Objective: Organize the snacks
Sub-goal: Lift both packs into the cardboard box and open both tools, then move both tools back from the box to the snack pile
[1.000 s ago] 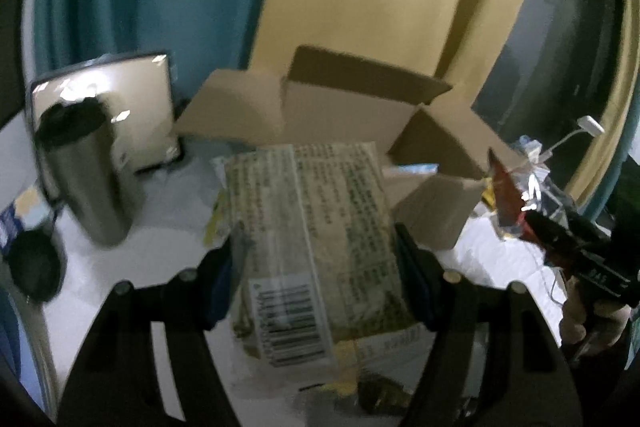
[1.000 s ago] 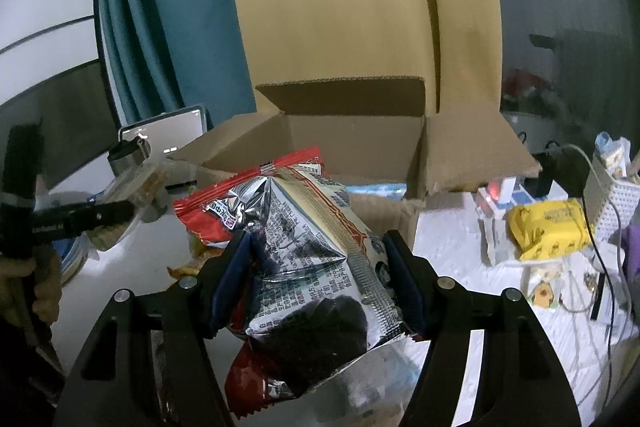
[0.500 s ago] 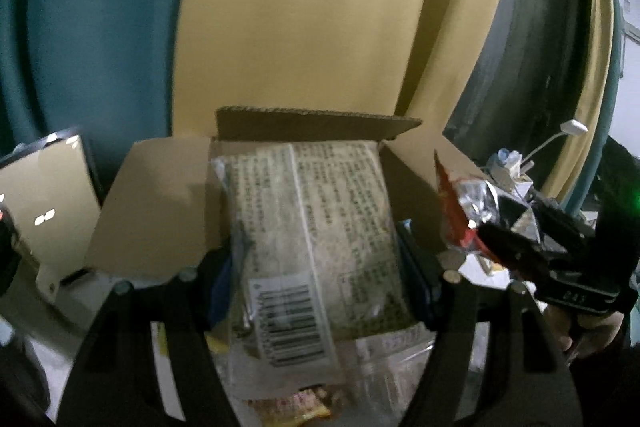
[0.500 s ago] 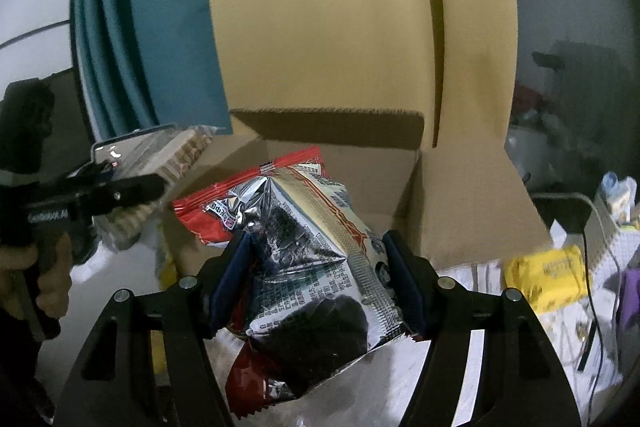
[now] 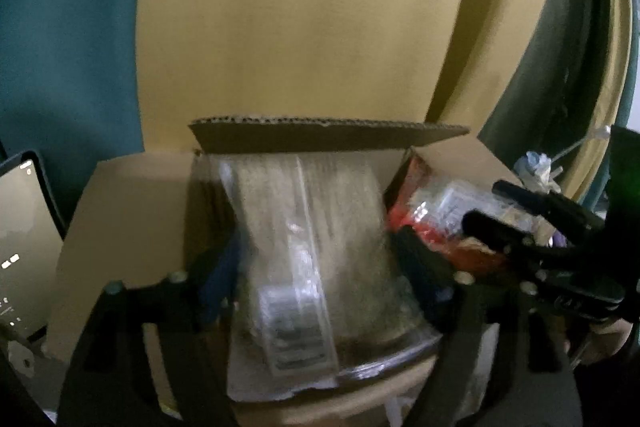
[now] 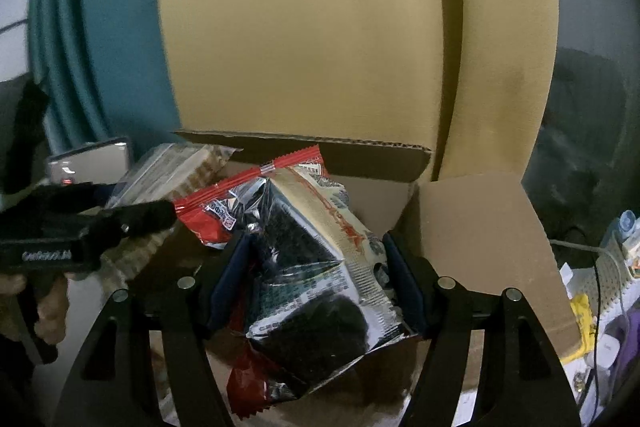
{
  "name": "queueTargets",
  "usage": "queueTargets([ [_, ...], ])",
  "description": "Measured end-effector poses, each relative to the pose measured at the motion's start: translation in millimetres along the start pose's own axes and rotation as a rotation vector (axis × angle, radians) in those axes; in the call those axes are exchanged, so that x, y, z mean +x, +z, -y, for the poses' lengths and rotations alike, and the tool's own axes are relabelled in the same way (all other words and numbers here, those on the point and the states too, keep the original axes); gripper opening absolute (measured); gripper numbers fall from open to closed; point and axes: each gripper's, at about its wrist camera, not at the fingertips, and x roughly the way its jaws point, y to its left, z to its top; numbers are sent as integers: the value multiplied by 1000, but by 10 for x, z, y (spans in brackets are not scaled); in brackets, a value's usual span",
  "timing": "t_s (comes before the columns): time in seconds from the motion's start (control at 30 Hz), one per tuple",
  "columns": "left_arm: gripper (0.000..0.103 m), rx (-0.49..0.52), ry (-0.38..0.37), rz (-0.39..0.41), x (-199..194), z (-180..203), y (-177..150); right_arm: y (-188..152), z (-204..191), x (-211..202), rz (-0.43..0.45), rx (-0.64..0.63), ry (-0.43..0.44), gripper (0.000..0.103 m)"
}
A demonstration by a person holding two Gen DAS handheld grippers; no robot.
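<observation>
Our left tool has its jaws opening, and a clear packet of pale biscuits with a barcode label sits between them; the picture is blurred, so we cannot tell whether the blue pads press on its sides. The packet hangs over the open cardboard box, its far end reaching toward the box's back flap. To the right in this view, our right tool comes in from the side with a red and silver snack bag between its black fingers, just beside the biscuit packet.

From the right wrist view, our right tool also has its jaws opening, with the red and silver snack bag between them; the blue pads stand at the bag's sides, the right one against its crinkled edge. The bag is tilted, its red sealed end up and to the left, and it hangs above the cardboard box, whose back and right flaps stand open. At the left edge the left tool, gripped by a hand, has the biscuit packet between its fingers over the box's left side.

Behind the box hang a yellow curtain and a teal curtain. A tablet leans to the box's left. On the desk to the right lie a white basket, cables and a yellow pack.
</observation>
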Motion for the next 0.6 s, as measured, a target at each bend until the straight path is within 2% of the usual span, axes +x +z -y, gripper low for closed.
queueTargets([
  [0.03, 94, 0, 1, 9, -7, -3, 0, 17, -2, 37, -4, -2, -9, 79],
  [0.1, 96, 0, 7, 22, -29, -12, 0, 36, -7, 55, 0, 0, -17, 89],
  [0.13, 96, -5, 8, 25, -45, -23, -5, 46, -15, 61, 27, -1, -25, 90],
  [0.33, 96, -23, 14, 42, -225, -53, -53, 30, -51, 7, 12, 3, -30, 90],
  [0.6, 96, -34, 14, 82, -648, 8, -150, -57, -192, -380, 28, -31, -28, 90],
])
